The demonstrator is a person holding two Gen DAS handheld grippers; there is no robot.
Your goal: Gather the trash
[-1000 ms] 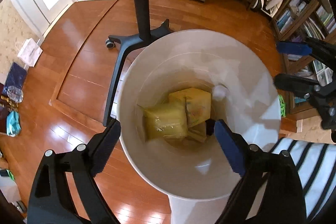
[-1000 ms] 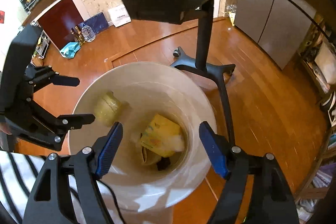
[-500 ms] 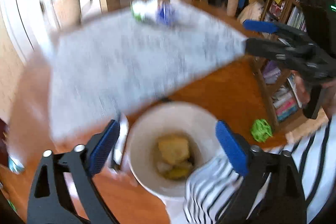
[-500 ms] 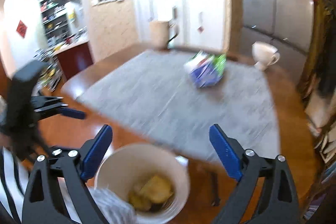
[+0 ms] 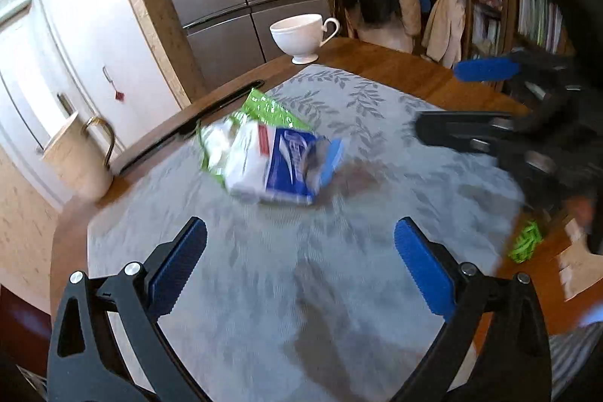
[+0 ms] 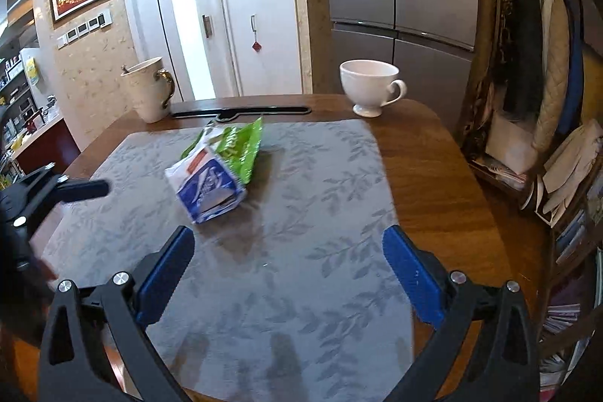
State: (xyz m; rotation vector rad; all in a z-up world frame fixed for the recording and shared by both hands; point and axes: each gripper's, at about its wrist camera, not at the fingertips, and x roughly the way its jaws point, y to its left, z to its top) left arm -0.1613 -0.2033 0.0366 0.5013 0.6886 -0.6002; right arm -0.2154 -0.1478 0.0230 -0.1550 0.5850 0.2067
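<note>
A crumpled blue-and-white packet (image 5: 286,168) (image 6: 207,187) lies on a green wrapper (image 5: 264,108) (image 6: 241,142) in the middle of a grey leaf-patterned mat (image 5: 301,307) (image 6: 301,289). My left gripper (image 5: 299,228) hangs open over the mat's near part, short of the packet, with nothing between its fingers. My right gripper (image 6: 288,234) is also above the mat, near side; its jaws are opening and nothing is between them. In the left wrist view the right gripper (image 5: 437,98) shows at the right, beyond the packet. The picture is blurred by motion.
A white teacup (image 5: 301,38) (image 6: 367,85) and a cream mug (image 5: 75,161) (image 6: 149,93) stand at the wooden table's far edge, with a black strip (image 6: 241,110) between them. A green crumpled scrap (image 5: 524,243) lies on the floor at right. Bookshelves and hanging coats stand on the right.
Both grippers have risen from over the white bin to above the table. Their jaws have widened. The bin with yellow trash has left both views.
</note>
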